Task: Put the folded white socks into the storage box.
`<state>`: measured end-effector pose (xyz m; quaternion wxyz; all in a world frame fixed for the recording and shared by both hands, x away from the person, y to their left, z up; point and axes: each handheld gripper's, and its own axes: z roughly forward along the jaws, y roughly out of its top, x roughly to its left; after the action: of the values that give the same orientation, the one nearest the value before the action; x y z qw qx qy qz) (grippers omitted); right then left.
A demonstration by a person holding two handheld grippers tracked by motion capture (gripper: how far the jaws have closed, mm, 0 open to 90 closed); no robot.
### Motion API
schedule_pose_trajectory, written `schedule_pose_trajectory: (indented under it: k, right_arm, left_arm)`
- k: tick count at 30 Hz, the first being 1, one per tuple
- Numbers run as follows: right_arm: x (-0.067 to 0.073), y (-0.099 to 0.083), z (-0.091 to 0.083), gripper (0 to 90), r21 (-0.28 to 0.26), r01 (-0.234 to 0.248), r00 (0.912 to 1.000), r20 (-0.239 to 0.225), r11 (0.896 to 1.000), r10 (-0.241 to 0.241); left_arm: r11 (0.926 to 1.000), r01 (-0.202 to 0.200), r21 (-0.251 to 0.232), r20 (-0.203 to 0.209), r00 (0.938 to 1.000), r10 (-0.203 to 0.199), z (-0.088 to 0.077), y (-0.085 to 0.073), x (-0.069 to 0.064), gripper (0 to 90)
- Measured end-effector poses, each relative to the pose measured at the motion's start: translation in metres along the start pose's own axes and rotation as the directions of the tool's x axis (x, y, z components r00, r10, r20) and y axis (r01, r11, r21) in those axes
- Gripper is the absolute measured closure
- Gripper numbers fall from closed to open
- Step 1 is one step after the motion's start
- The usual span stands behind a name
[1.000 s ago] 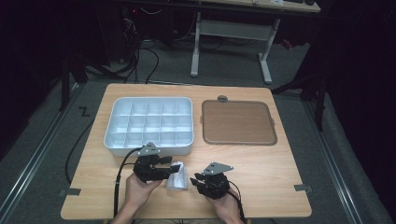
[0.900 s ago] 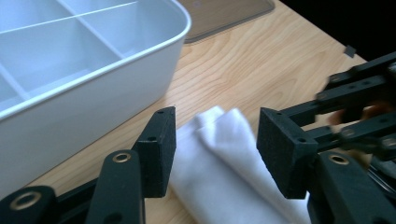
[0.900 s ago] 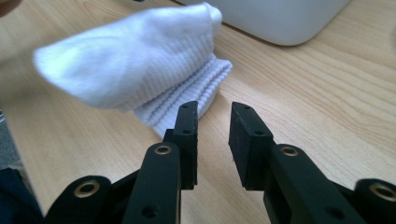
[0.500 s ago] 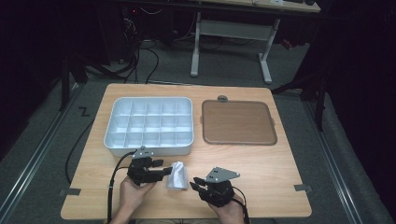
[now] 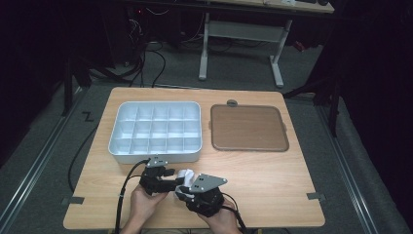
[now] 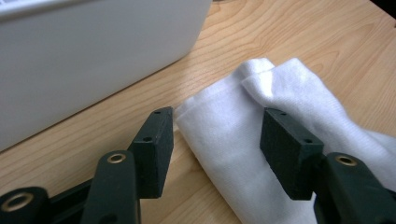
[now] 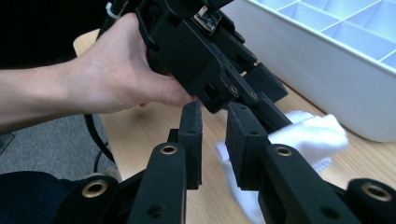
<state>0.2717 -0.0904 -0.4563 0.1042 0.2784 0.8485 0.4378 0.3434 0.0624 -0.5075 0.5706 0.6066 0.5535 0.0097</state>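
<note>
A folded white cloth (image 5: 186, 173) lies on the wooden table just in front of the white compartment tray (image 5: 155, 157). My left gripper (image 5: 176, 181) is open, and its jaws have just been opening. They straddle the cloth's (image 6: 243, 130) end, one jaw over bare wood and the other above the fabric. My right gripper (image 5: 181, 193) points at the cloth from the other side, right against the left gripper (image 7: 252, 88). Its jaws have just been closing to a narrow gap (image 7: 215, 135). A corner of the cloth (image 7: 308, 135) shows low in that gap, and the pads do not press on it.
A brown flat tray (image 5: 248, 127) sits to the right of the white tray. The white tray's front wall (image 6: 84, 60) stands close behind the cloth. A hand (image 7: 116, 79) grips the left gripper, and its cable (image 5: 124, 187) trails over the front edge.
My right gripper has moved left and up, in against the cloth and the left gripper. The cloth's near end has shifted slightly. The left gripper has stayed about where it was.
</note>
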Motion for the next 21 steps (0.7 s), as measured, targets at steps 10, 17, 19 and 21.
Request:
schedule_pose_trajectory:
  k: [10, 17, 19, 21]
  right_arm:
    - [-0.014, -0.012, 0.011, 77.1, 0.041, -0.024, 0.9976, 0.066, 0.999, 0.021]
    - [-0.031, -0.026, 0.006, 77.1, 0.057, -0.063, 0.9909, 0.123, 0.996, 0.055]
    - [-0.036, -0.03, 0.006, 77.0, 0.062, -0.08, 0.9877, 0.14, 0.995, 0.07]
    - [-0.04, -0.034, 0.006, 77.1, 0.071, -0.091, 0.9857, 0.149, 0.993, 0.079]
  left_arm:
    - [0.9996, -0.025, 0.015, -0.008, 0.9996, 0.025, 0.003, -0.005, 0.0, 48.0]
    - [0.9987, -0.045, 0.025, -0.012, 0.9989, 0.045, 0.004, -0.007, -0.002, 52.9]
    - [0.9983, -0.053, 0.025, -0.015, 0.9985, 0.053, 0.004, -0.008, -0.002, 53.5]
    - [0.9981, -0.057, 0.023, -0.018, 0.9982, 0.057, 0.004, -0.009, -0.003, 53.6]
